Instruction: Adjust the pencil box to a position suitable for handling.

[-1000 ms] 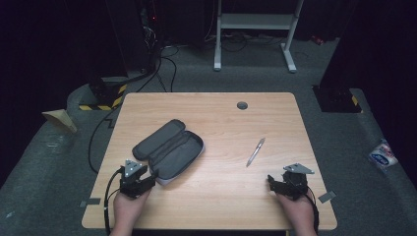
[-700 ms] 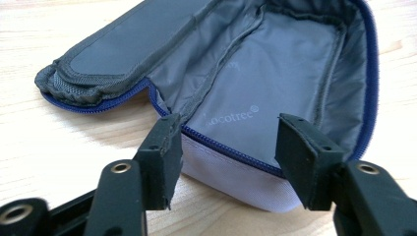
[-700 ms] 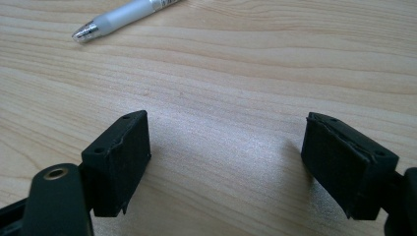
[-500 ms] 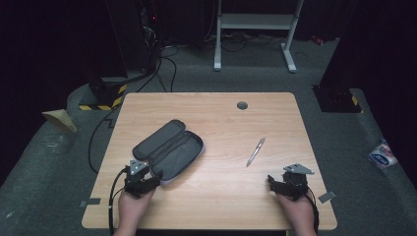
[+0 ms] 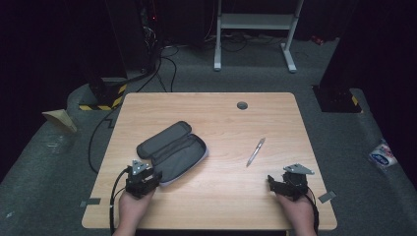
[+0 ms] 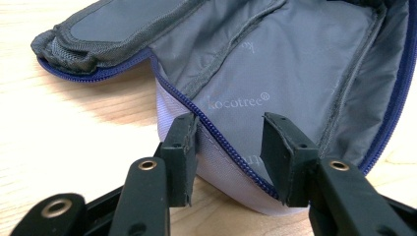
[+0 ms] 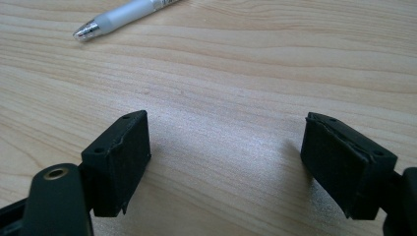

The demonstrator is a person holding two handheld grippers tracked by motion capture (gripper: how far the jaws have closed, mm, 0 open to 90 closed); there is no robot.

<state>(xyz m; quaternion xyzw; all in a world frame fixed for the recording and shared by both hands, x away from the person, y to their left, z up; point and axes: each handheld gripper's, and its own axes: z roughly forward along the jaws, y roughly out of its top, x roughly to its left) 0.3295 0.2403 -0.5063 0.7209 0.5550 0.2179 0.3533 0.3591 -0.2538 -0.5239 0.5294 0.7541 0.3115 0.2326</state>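
You are at a light wooden table (image 5: 211,105), seen from above, with a gripper in each hand near its front edge.

Your left gripper (image 5: 142,178) sits at the near end of an open grey pencil case (image 5: 172,152), which lies unzipped and spread flat on the left half of the table. In the left gripper view, the jaws are partly parted and straddle the case's near rim: one jaw is outside, against the pale outer wall and its blue zipper (image 6: 216,135), and the other is inside, over the grey lining. A gap shows between the inner jaw and the fabric, so the jaws have not closed on the rim. The lining carries a small printed brand word.

Your right gripper (image 5: 287,183) rests low over bare wood at the right front of the table. In the right gripper view its jaws are spread wide with nothing between them.

A pen (image 5: 255,151) with a silver tip and white barrel lies on the table ahead of your right gripper, well apart from the case. Its tip end appears at the top of the right gripper view (image 7: 120,17).

A small round grommet (image 5: 242,105) sits near the table's far edge.
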